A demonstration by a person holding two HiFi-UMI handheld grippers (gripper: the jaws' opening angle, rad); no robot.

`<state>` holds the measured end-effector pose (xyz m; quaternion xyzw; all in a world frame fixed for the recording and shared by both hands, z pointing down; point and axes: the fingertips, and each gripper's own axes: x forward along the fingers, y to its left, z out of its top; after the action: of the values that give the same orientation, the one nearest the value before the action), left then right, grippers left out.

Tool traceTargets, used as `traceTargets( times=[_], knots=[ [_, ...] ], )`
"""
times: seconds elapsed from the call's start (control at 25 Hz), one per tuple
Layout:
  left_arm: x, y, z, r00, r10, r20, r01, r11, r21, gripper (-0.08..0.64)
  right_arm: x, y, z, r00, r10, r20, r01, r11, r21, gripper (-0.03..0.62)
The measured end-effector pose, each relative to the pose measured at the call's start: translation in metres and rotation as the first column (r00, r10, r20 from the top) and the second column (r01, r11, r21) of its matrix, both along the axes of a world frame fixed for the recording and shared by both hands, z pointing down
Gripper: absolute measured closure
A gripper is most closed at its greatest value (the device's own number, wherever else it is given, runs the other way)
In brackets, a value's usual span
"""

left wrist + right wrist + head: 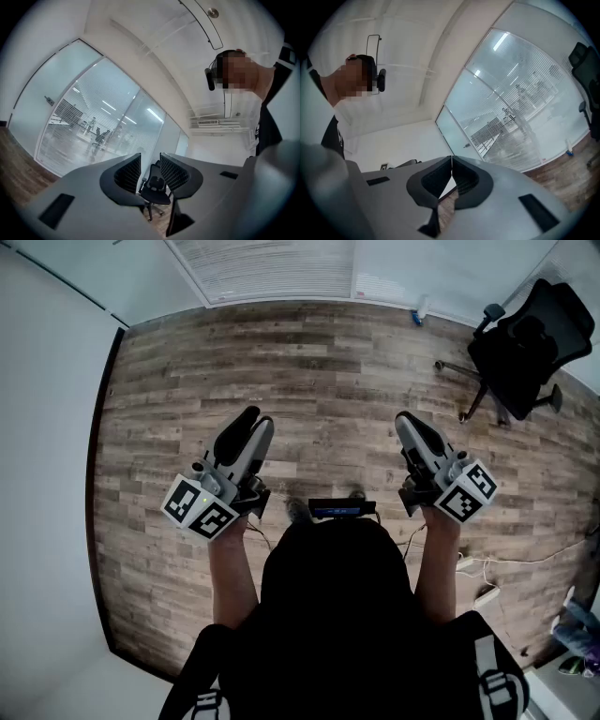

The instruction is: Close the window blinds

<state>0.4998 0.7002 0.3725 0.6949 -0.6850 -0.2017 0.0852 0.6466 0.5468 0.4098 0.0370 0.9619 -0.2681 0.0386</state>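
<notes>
Left gripper (247,420) jaws apart, empty; right gripper (410,422) jaws together; blinds (270,268) cut off at top edge.

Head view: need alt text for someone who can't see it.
Looking steeply down, a person holds a left gripper and a right gripper out in front over a wood-plank floor, neither holding anything. Slatted window blinds run along the top edge, beyond both grippers, and a black office chair stands at upper right.

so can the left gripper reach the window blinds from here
Probably not yet: the left gripper is well short of the blinds, across the wood floor. Nothing blocks the path; the chair stands off to the side.
</notes>
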Motion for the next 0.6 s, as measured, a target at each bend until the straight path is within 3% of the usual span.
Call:
traceTargets(
  times=[0.28,0.6],
  knots=[
    [-0.054,0.052,0.004,0.999,-0.03,-0.025,0.031,0.999,0.042,0.422,-0.058,0.058,0.0,0.998,-0.045,-0.041,0.046,0.999,0.027,0.58],
    [-0.08,0.08,0.013,0.998,-0.037,-0.047,0.041,0.995,0.096,0.422,-0.087,0.09,-0.003,0.993,-0.065,-0.096,0.073,0.994,0.086,0.58]
  ],
)
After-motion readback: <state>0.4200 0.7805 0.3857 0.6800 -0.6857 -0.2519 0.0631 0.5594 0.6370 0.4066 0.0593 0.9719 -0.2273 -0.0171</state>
